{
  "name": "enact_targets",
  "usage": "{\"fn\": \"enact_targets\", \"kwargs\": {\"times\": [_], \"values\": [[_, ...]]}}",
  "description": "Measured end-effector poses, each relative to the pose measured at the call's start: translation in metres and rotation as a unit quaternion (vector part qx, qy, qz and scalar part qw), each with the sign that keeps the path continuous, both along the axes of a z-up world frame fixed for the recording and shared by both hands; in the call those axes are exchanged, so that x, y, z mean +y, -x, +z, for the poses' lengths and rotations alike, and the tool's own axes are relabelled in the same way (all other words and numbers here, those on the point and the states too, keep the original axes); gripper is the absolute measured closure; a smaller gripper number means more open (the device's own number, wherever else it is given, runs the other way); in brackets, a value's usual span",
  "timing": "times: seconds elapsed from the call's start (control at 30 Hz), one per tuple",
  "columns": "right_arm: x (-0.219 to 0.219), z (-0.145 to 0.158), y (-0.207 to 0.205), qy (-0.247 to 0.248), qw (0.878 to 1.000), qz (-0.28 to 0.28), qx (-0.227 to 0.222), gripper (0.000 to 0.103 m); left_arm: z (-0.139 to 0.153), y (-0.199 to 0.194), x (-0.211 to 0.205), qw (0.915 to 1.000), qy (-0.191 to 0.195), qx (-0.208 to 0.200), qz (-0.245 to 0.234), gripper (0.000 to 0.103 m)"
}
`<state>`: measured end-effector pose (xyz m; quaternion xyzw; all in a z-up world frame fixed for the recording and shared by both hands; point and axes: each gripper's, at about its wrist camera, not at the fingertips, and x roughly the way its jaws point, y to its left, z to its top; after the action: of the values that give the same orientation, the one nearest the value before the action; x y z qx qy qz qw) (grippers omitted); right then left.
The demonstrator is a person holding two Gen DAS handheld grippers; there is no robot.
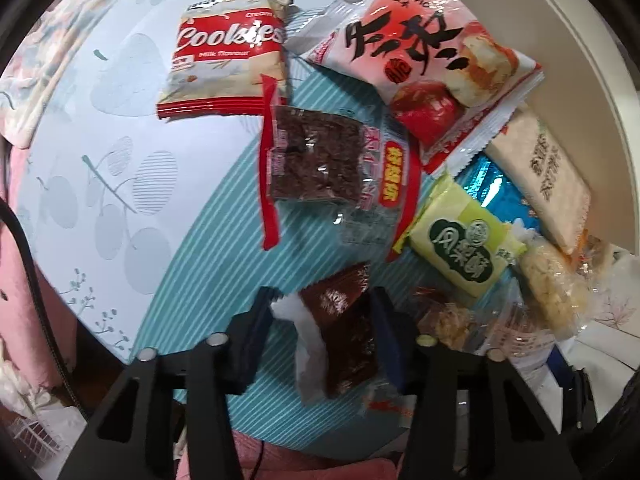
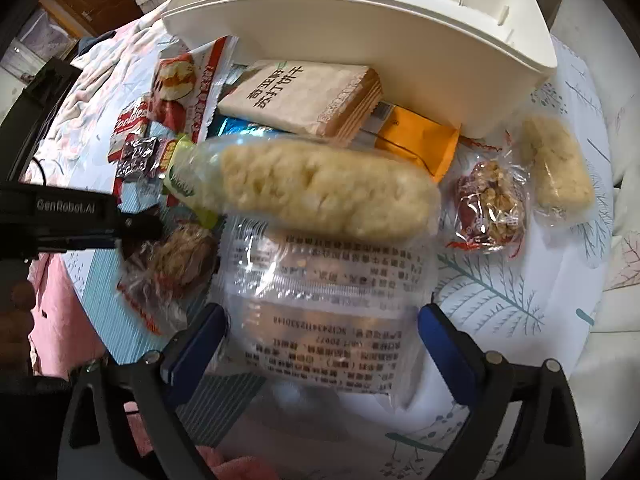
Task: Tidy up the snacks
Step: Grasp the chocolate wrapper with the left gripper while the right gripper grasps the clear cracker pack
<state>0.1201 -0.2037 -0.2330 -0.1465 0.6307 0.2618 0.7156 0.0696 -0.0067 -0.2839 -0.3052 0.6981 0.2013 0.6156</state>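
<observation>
In the left wrist view my left gripper (image 1: 320, 328) points down at the teal striped cloth (image 1: 224, 240). It is shut on a dark brown snack packet (image 1: 344, 336), and its pads touch both sides of the packet's white-edged wrapper. In the right wrist view my right gripper (image 2: 320, 340) stands wide open. A clear packet with printed text (image 2: 324, 312) lies between its blue pads, apart from them. A puffed rice bar (image 2: 328, 192) lies at that packet's far end. Behind it stands a white bin (image 2: 400, 48).
A Cookies packet (image 1: 228, 52), a pink bread packet (image 1: 420, 52), a brownie packet (image 1: 316, 156) and a green packet (image 1: 464, 244) crowd the cloth. A cracker pack (image 2: 300, 96), an orange packet (image 2: 416, 140), a date-walnut packet (image 2: 492, 208) and a second rice bar (image 2: 560, 164) lie by the bin.
</observation>
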Motion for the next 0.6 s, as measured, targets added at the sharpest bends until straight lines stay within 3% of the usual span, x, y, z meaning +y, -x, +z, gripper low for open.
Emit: {"fn": "enact_targets", "kwargs": {"times": [0.1,0.13,0.27,0.6], "values": [[0.003,-0.001,-0.002,0.0,1.0,0.001,-0.004,0.005,0.0,0.003,0.003,1.0,-0.001,0.004,0.001,0.063],[0.005,-0.002,-0.003,-0.001,1.0,0.001,-0.004,0.005,-0.001,0.003,0.003,1.0,-0.001,0.004,0.001,0.07],[0.016,-0.006,-0.006,-0.001,1.0,0.002,0.0,0.01,-0.002,0.003,0.004,1.0,0.006,0.0,0.0,0.08],[0.018,0.001,-0.009,-0.004,1.0,0.011,0.013,0.027,-0.002,-0.002,0.007,0.9998,0.013,0.012,-0.008,0.085]]}}
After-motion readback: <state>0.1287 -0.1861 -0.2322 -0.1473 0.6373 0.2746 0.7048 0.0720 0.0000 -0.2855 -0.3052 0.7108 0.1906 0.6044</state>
